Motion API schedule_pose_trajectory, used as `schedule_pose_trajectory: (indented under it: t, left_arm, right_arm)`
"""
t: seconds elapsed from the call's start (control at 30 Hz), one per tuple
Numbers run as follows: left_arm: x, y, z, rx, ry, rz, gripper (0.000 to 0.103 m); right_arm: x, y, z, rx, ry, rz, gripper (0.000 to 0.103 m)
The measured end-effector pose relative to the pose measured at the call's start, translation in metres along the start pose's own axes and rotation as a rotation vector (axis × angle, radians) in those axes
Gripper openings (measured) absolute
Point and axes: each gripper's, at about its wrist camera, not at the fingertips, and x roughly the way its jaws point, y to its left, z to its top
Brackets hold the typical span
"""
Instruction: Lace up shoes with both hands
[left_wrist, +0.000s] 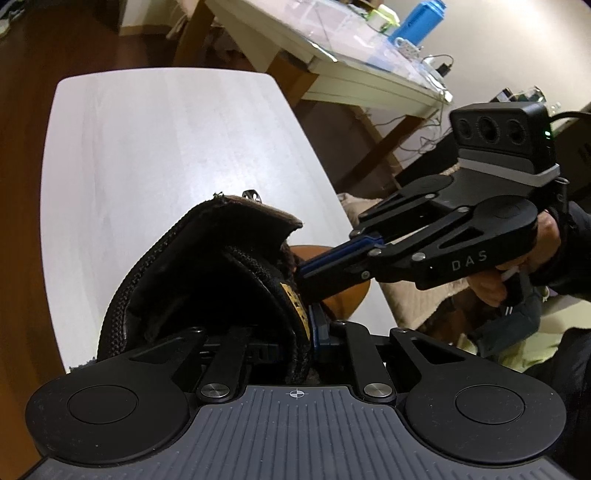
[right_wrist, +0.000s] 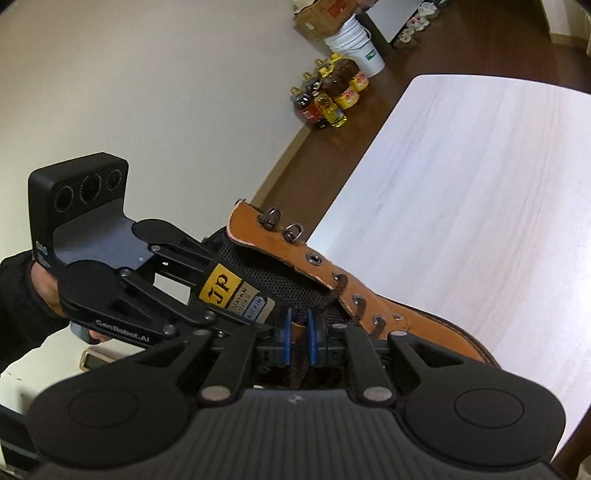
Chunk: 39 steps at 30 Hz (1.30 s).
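Right wrist view: the tan boot (right_wrist: 373, 291) lies on the white table (right_wrist: 480, 206); the left gripper (right_wrist: 258, 317) is clamped on its tongue (right_wrist: 236, 291), while the right gripper (right_wrist: 299, 332) is parted around the dark lace (right_wrist: 338, 291), unpinched. The tongue should be kept steady before the lace is pulled.

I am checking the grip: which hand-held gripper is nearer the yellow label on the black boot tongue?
Left. The left hand-held gripper clamps the black tongue at the yellow label; the right hand-held gripper is beside it, open.
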Motion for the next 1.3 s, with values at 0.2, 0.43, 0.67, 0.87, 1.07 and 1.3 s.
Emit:
schedule_pose_trajectory:
  t: [0.2, 0.43, 0.67, 0.87, 1.07, 1.3]
  left_arm:
    - [-0.001, 0.001, -0.003, 0.020, -0.017, -0.013, 0.013]
    - [-0.001, -0.002, -0.004, 0.057, -0.026, -0.013, 0.013]
    - [-0.002, -0.005, -0.007, 0.105, -0.033, -0.005, 0.014]
    - [-0.001, -0.010, -0.006, 0.142, -0.038, 0.008, 0.015]
    - [-0.002, -0.008, -0.007, 0.121, -0.049, 0.003, 0.014]
    - [-0.002, -0.003, -0.005, 0.093, -0.043, -0.001, 0.015]
  right_arm:
    - [0.003, -0.004, 0.003, 0.029, -0.020, 0.039, 0.013]
    - [0.004, 0.008, 0.007, -0.060, -0.030, 0.033, 0.013]
    - [0.017, -0.018, 0.005, 0.074, 0.009, 0.122, 0.012]
    - [0.026, -0.044, 0.007, 0.243, 0.058, 0.226, 0.012]
    - [0.030, -0.053, 0.005, 0.330, 0.067, 0.256, 0.002]
    - [0.006, -0.051, -0.002, 0.350, -0.066, 0.208, 0.002]
